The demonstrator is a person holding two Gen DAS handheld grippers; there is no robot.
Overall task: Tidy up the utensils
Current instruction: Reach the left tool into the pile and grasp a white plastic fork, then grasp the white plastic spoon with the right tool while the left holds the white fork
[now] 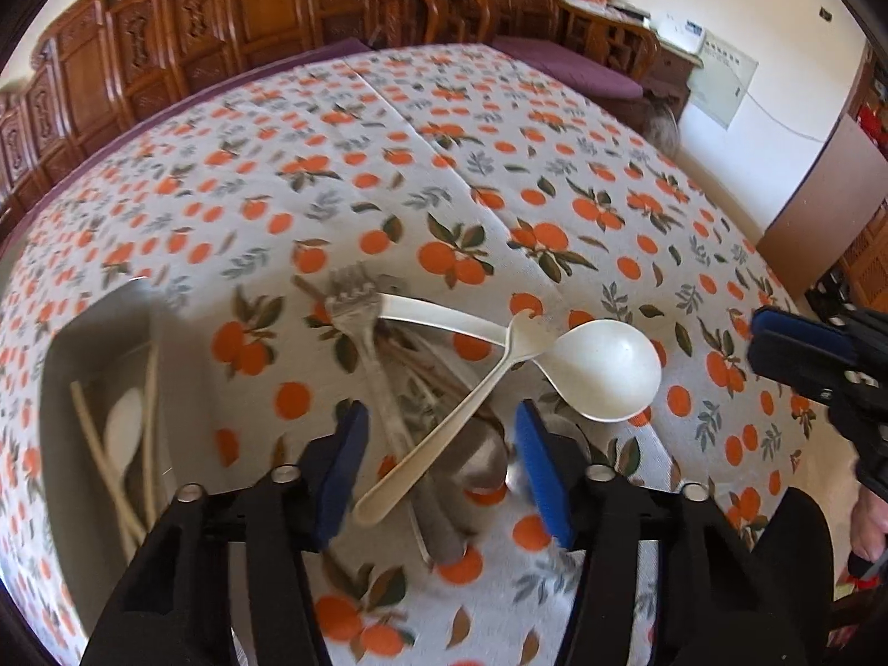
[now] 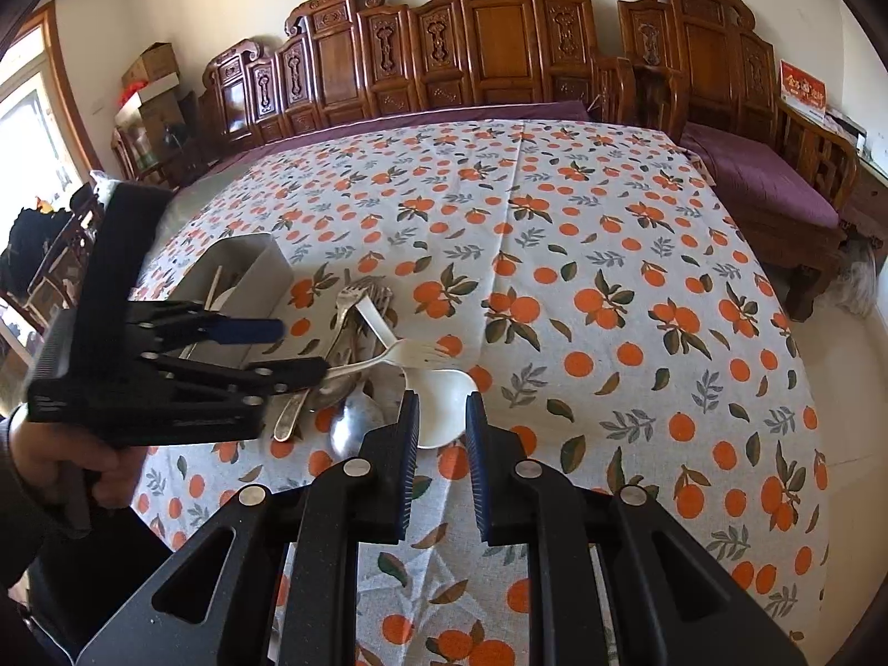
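We are holding the left hand-held gripper over the utensil pile on the surface, pads spread to either side of a white plastic fork's handle; we cannot tell whether either pad is touching it. The fork is lying slantwise across a white ladle, whose bowl is sitting to the right. Beneath them metal forks, a metal spoon and brown chopsticks are lying tangled. At the left, a grey organizer tray is holding pale chopsticks and a white spoon. The right hand-held gripper is hovering near the ladle's bowl, pads close together with a narrow gap, pinching nothing. A hand is gripping the left tool's handle.
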